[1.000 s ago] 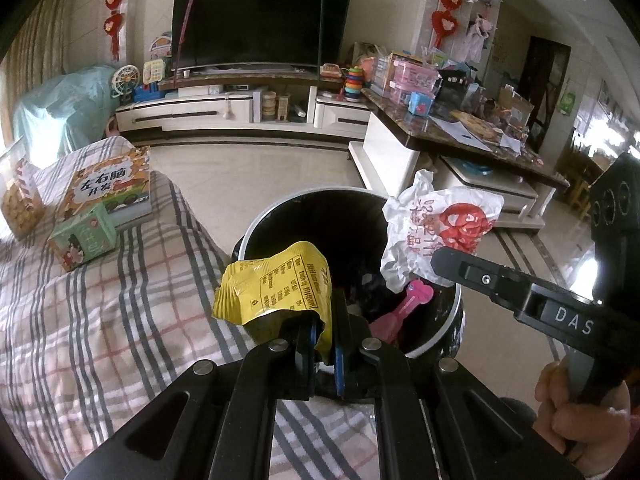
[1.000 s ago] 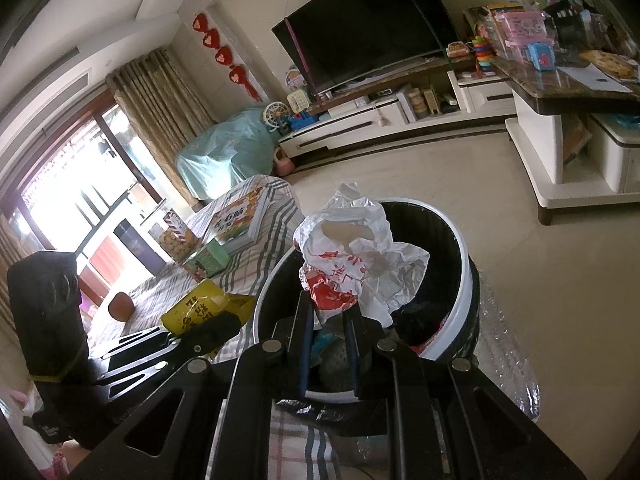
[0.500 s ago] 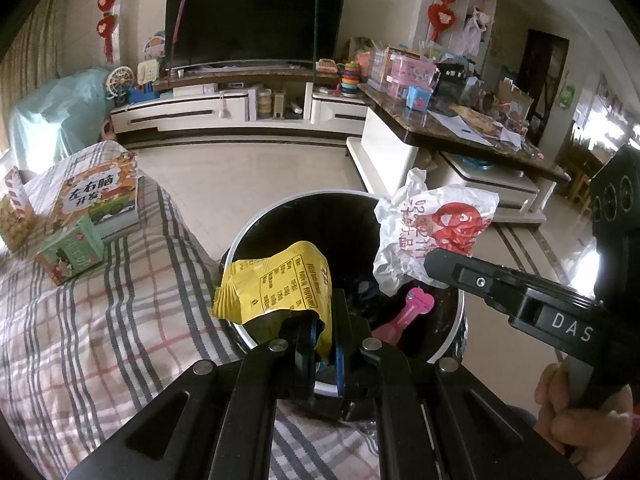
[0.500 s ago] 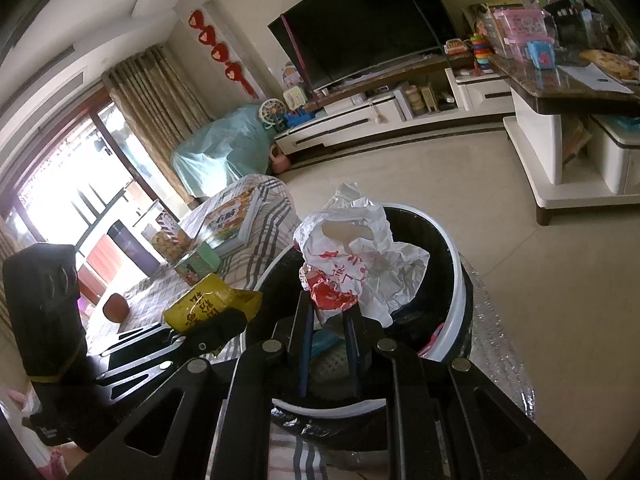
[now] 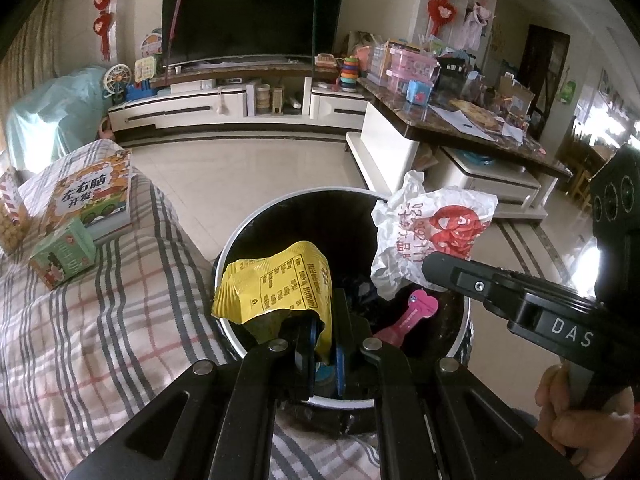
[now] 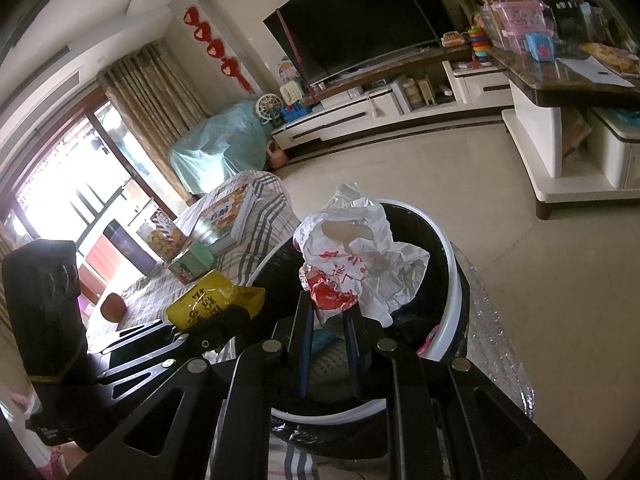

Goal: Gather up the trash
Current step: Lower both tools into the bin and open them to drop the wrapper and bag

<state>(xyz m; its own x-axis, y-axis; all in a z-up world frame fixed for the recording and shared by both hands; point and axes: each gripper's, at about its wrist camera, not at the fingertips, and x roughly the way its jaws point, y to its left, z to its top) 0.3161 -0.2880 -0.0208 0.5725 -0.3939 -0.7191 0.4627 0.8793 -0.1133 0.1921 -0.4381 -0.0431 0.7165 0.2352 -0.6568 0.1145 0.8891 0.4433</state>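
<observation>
My left gripper [image 5: 323, 326] is shut on a yellow snack wrapper [image 5: 276, 286] and holds it over the near left rim of a round black trash bin [image 5: 236, 236] with a white rim. My right gripper [image 6: 329, 312] is shut on a crumpled white and red plastic bag [image 6: 360, 264] and holds it over the bin [image 6: 454, 276]. In the left wrist view the bag [image 5: 428, 232] hangs over the bin's right side, held by the right gripper [image 5: 430, 262]. A pink item [image 5: 416, 312] lies inside the bin. The wrapper also shows in the right wrist view [image 6: 208, 300].
A plaid-covered table [image 5: 100, 340] lies left of the bin, with a picture book [image 5: 92, 196], a green box [image 5: 64, 252] and a snack box [image 5: 10, 216]. A TV stand [image 5: 240, 104] is at the back. A cluttered coffee table [image 5: 452, 124] stands right.
Both grippers have shifted slightly over the bin, still holding their trash. The bin sits a little more centred in the left wrist view.
</observation>
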